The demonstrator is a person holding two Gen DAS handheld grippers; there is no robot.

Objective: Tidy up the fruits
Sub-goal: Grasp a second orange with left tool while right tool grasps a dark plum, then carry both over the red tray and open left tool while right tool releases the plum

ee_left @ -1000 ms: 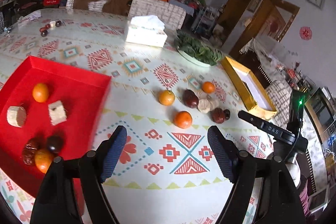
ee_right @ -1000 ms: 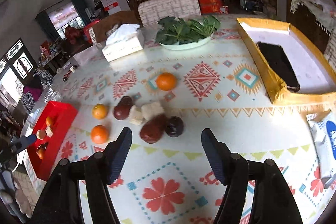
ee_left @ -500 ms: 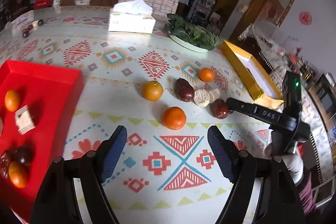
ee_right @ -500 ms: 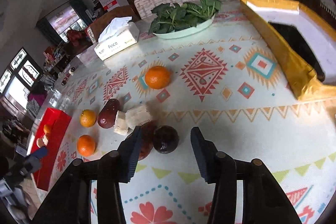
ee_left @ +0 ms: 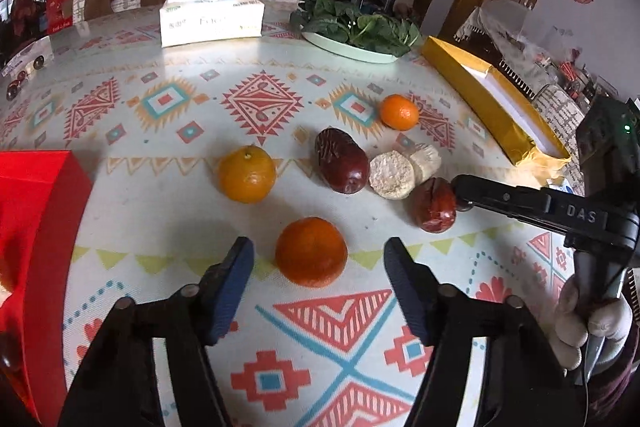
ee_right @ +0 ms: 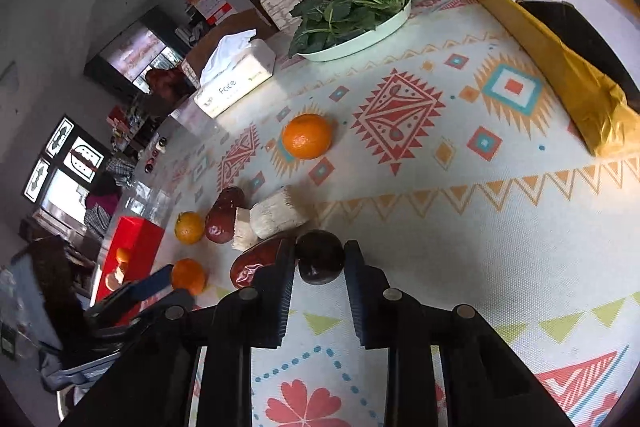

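On the patterned tablecloth (ee_left: 168, 211): at the left edge a red tray (ee_right: 134, 247) holding a small orange and a pale chunk; at the far side a white plate (ee_right: 360, 41) heaped with green leaves beside a tissue box (ee_left: 212, 21); at the right a gold-walled box (ee_right: 560, 67) with a flat black slab lying in it. Between tray and box, loose on the cloth, oranges, red dates and pale cut rounds. Left gripper (ee_left: 318, 263) with jaws closing either side of the nearest orange (ee_left: 311, 251), pads apart from it; right gripper (ee_right: 320, 269) clamped on a dark round fruit (ee_right: 320, 261) resting on the cloth just beside a red date (ee_right: 256, 263).
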